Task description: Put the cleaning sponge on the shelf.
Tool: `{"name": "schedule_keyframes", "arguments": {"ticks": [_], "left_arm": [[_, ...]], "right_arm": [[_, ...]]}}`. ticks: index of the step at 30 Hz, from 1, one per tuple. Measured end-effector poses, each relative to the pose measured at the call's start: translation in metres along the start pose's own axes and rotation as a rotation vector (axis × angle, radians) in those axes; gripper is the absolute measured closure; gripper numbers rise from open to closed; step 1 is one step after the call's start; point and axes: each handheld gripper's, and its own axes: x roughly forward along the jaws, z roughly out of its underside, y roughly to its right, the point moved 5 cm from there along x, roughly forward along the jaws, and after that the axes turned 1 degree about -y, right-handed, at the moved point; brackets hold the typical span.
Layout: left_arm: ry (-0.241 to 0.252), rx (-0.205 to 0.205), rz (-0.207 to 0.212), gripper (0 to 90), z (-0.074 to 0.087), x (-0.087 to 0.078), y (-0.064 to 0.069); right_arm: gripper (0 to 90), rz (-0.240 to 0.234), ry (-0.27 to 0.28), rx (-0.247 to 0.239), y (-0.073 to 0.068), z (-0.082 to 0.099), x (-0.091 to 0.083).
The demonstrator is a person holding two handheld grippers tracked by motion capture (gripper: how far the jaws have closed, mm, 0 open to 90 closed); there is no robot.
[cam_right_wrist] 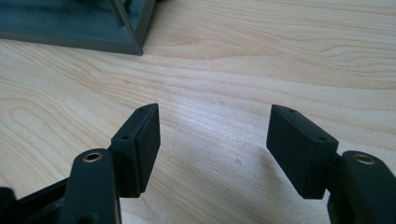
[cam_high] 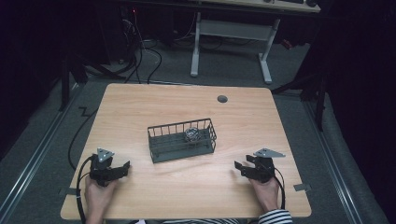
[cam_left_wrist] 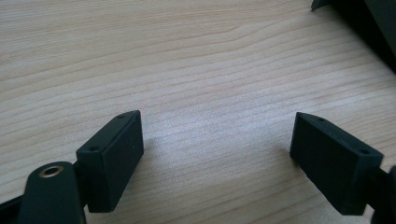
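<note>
A wire basket [cam_high: 181, 139] sits mid-frame on the table [cam_high: 140, 102] with a small object [cam_high: 192, 134] inside; the left gripper [cam_high: 122, 169] rests lower left, the right gripper [cam_high: 238, 168] lower right

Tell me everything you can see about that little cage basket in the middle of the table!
The basket is a dark grey, long box that looks like metal. Its walls are thin upright bars under a top rail, its floor looks solid, and its top is open. It sits flat near the middle of the wooden table, turned slightly askew. Inside, toward its right end, lies a small shiny silvery object, too small to identify. Neither tool touches it; the right gripper view catches one bottom corner.
</note>
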Motion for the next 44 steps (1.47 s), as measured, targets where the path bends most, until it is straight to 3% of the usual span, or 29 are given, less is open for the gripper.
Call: {"name": "schedule_keyframes", "arguments": {"ticks": [12, 19, 24, 44], "left_arm": [[0.0, 0.0, 0.0, 17.6, 0.0, 0.0, 0.0], [0.0, 0.0, 0.0, 17.6, 0.0, 0.0, 0.0], [0.0, 0.0, 0.0, 17.6, 0.0, 0.0, 0.0], [-0.003, -0.007, -0.003, 15.7, 0.0005, -0.0002, 0.0014]], "right_arm": [[35.1, 0.018, -0.021, -0.002, 0.0013, 0.0058, 0.006], [35.4, 0.052, -0.023, -0.033, -0.0013, 0.0066, 0.0072], [34.3, 0.114, -0.041, -0.112, -0.0065, 0.0074, 0.0092], [32.7, 0.115, -0.044, -0.103, -0.006, 0.0076, 0.0091]]}}
